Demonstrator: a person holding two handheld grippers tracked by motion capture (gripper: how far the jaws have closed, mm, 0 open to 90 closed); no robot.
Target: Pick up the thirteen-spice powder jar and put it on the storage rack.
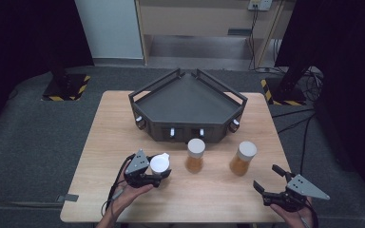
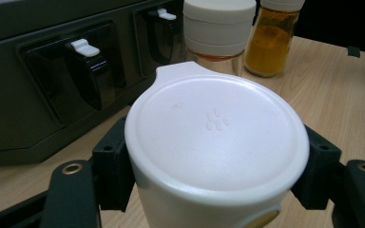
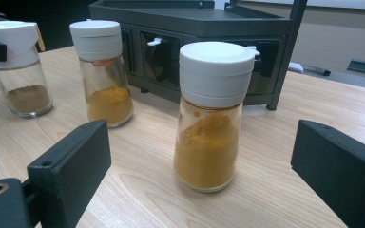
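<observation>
Left tongs (image 1: 158, 175), palm up, clamp a white-capped glass jar (image 2: 217, 142). Right tongs (image 1: 269, 179) gape empty, level above the wooden bench (image 1: 209, 199).

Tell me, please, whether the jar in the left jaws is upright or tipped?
Upright. In the right gripper view the jar stands with its base on the table, white cap on top, brown powder settled level at the bottom.

Both grippers, left gripper (image 1: 148, 172) and right gripper (image 1: 272, 184), are black, each topped by a grey three-cornered plate. Blocky black jaws carry brass-ringed screw holes. A dark cable trails from the left one.
</observation>
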